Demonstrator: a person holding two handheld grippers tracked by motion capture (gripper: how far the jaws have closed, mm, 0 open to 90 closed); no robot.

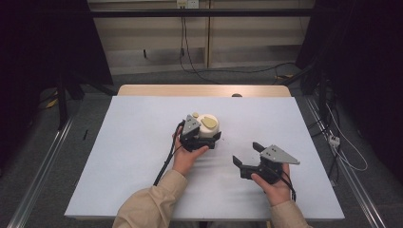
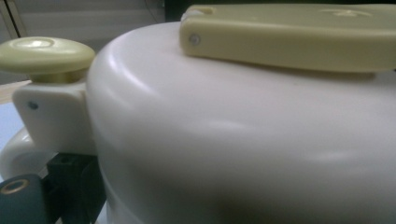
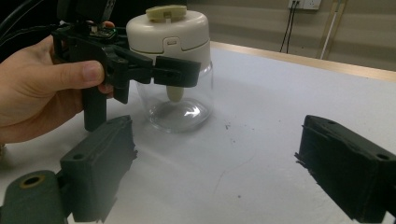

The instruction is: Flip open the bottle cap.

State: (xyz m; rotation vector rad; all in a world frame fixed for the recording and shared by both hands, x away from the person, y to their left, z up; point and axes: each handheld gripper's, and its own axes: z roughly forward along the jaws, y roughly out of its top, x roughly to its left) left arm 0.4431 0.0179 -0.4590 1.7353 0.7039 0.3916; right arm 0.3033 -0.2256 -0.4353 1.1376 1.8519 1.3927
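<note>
Left gripper [image 3: 140, 70] is clamped on the clear glass jar with a cream plastic lid [image 3: 173, 70] near the middle of the white table [image 1: 133, 156]. Right gripper [image 1: 249, 154] waits with its jaws wide apart. Glass looks heavy, slippery and breakable — hold the lid's rim. Plenty of room — edges are far.

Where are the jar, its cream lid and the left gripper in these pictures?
jar [image 3: 187, 109]: right gripper view, on its clear glass wall.
cream lid [image 3: 180, 30]: right gripper view, on the lid's front side.
left gripper [image 3: 161, 74]: right gripper view, midway between its black fingers, which reach round the jar below the lid.
</note>
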